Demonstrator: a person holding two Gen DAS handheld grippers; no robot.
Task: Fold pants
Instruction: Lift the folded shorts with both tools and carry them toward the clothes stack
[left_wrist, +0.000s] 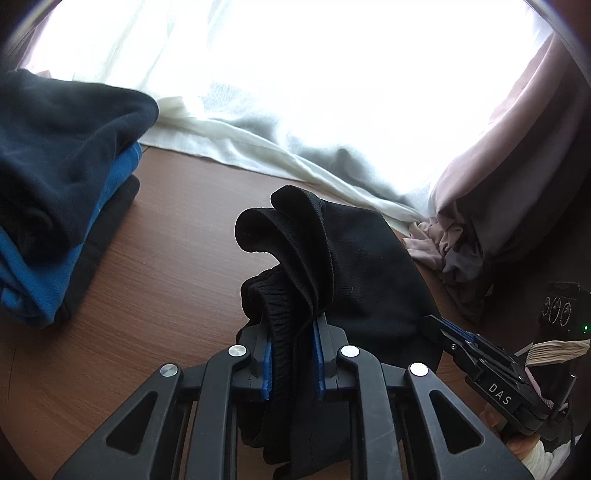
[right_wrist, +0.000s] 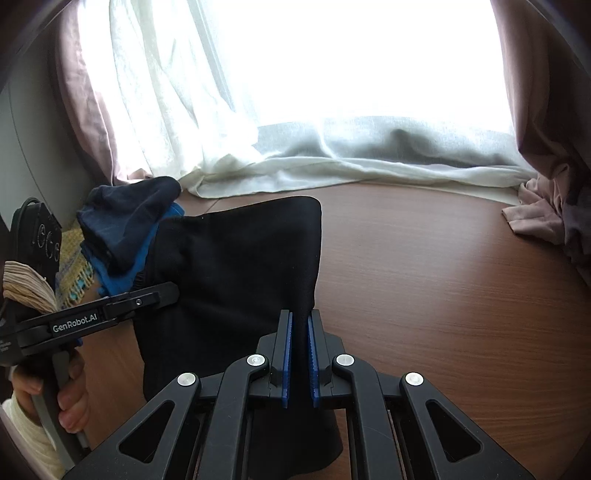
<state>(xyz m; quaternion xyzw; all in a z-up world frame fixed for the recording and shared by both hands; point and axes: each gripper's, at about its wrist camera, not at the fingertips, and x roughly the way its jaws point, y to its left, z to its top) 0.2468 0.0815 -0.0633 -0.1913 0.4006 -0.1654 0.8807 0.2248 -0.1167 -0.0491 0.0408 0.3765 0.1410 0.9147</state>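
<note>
The black pants hang between my two grippers above the brown wooden table. My left gripper is shut on a bunched ribbed edge of the pants, several layers thick. My right gripper is shut on the opposite edge of the pants, a thin fold between its blue pads. In the left wrist view the right gripper pinches the cloth at the right. In the right wrist view the left gripper holds it at the left.
A stack of folded navy, blue and black clothes lies on the table's left side; it also shows in the right wrist view. White curtain trails along the table's far edge. Pink cloth is heaped at the right.
</note>
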